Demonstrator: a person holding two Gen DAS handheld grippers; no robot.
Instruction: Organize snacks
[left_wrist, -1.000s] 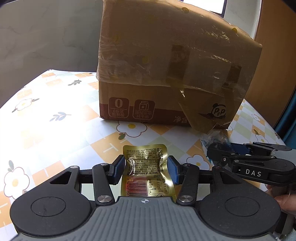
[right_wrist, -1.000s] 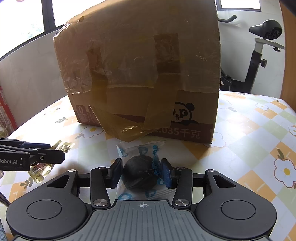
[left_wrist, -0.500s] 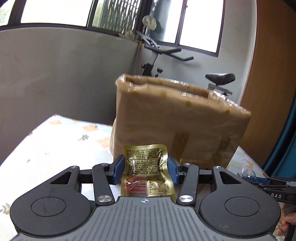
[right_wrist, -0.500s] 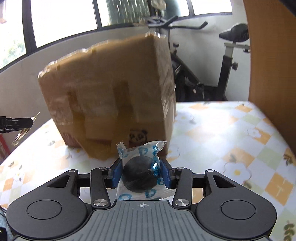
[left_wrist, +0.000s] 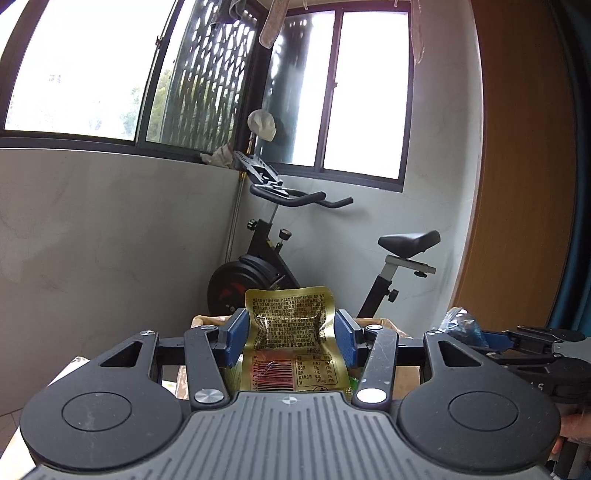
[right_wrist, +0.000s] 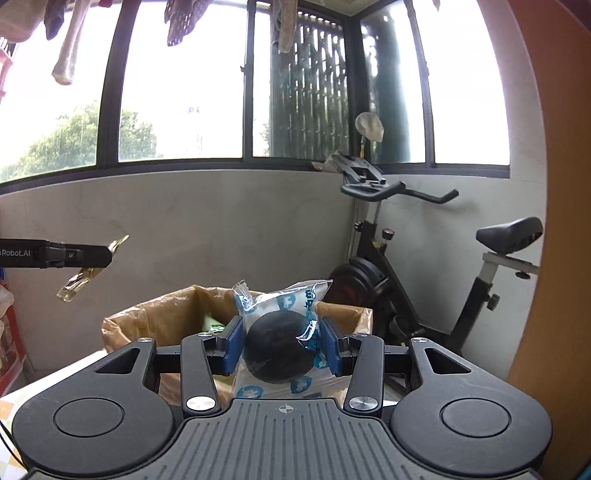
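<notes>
1. Between the left gripper's (left_wrist: 290, 343) 2 matt blue pads sits a gold foil pouch (left_wrist: 291, 347), glossy and crinkled.
2. The right gripper (right_wrist: 281, 345), matt black plastic with shiny metal screw heads, pinches a clear glossy film packet (right_wrist: 284, 332) around a dull black ball.
3. Beyond both jaws, the cardboard box (right_wrist: 166, 317) looks rough brown, its rim under shiny tape.
4. Far behind, the wall (right_wrist: 203, 229) is matt grey.
</notes>
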